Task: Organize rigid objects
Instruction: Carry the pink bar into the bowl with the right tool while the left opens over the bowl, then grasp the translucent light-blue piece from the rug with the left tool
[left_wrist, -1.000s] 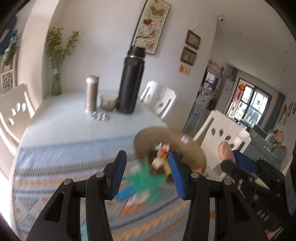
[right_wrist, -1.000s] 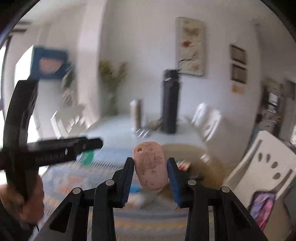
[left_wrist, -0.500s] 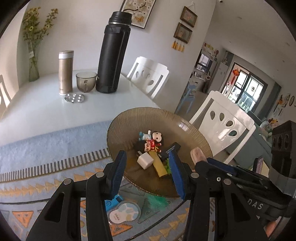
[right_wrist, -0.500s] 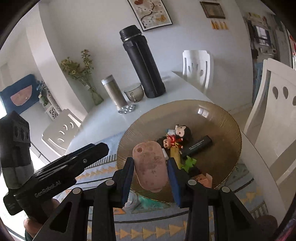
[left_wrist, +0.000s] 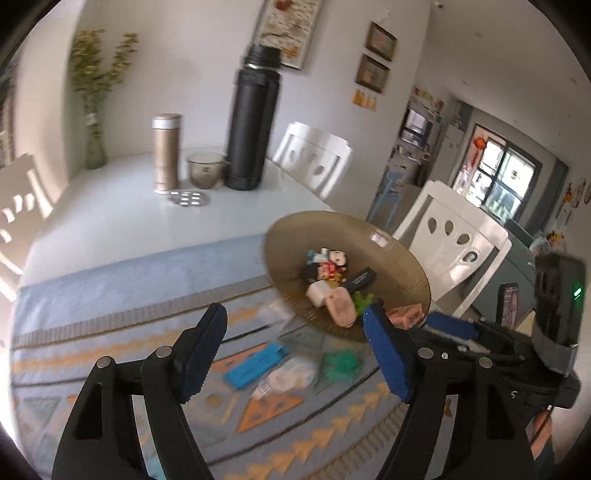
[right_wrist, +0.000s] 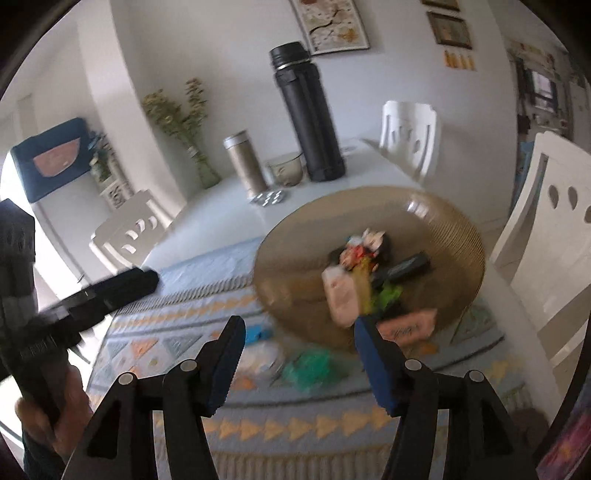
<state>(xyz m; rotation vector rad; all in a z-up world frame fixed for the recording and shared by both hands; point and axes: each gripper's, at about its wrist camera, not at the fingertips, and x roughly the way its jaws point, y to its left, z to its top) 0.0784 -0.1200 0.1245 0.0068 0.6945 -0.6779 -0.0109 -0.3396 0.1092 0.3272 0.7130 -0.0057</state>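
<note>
A brown ribbed glass dish (left_wrist: 291, 236) (right_wrist: 295, 236) holds several small toys. A pink speckled oblong piece (left_wrist: 341, 308) (right_wrist: 341, 295) lies in it near the front rim. My right gripper (right_wrist: 297, 345) is open and empty, just in front of the dish. My left gripper (left_wrist: 295, 339) is open and empty above the patterned mat (left_wrist: 110, 295), where a blue flat piece (left_wrist: 255, 365), a round white piece (left_wrist: 291, 373) and a green piece (left_wrist: 341, 363) lie.
A tall black flask (left_wrist: 253, 122), a gold tumbler (left_wrist: 166, 153), a glass cup (left_wrist: 205, 170) and a blister pack (left_wrist: 188, 198) stand at the table's back. A vase (left_wrist: 92, 147) is far left. White chairs (left_wrist: 454, 247) stand on the right.
My right gripper opened and let go of the pink piece, which now lies in the dish. My left gripper opened wider and pulled back over the mat.
</note>
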